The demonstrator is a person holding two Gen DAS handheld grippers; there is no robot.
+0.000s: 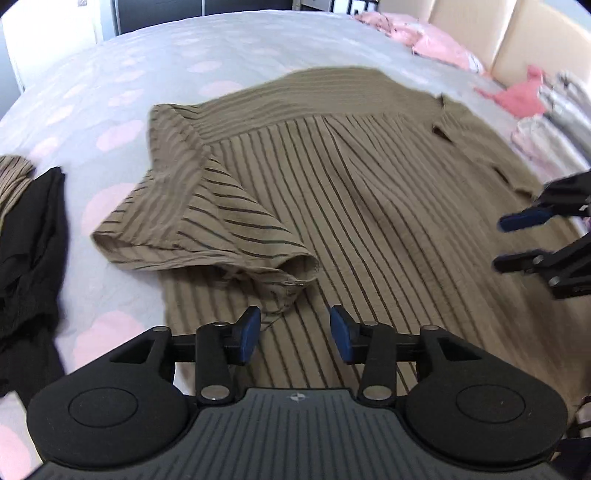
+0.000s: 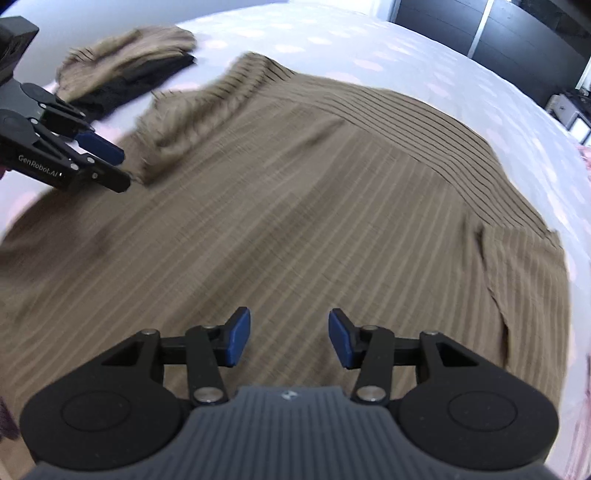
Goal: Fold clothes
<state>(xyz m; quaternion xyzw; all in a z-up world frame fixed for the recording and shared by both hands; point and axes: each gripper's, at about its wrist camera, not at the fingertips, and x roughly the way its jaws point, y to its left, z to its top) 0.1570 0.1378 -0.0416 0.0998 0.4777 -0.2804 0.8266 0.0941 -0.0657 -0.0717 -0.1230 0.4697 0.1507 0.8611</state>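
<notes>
An olive-brown striped short-sleeved shirt lies back-up and spread out on the bed. Its left sleeve is folded inward and rests on the shirt's body. My left gripper hovers just behind that sleeve's hem, open, with nothing between its blue pads. My right gripper is open over the middle of the shirt, also with nothing between its pads. It shows at the right edge of the left wrist view, right gripper. In the right wrist view, the left gripper stands beside the folded sleeve.
A stack of black and brown striped garments lies left of the shirt, the same stack at far left in the right wrist view. Pink clothes and grey ones lie by the beige headboard. The bedcover is grey with pink spots.
</notes>
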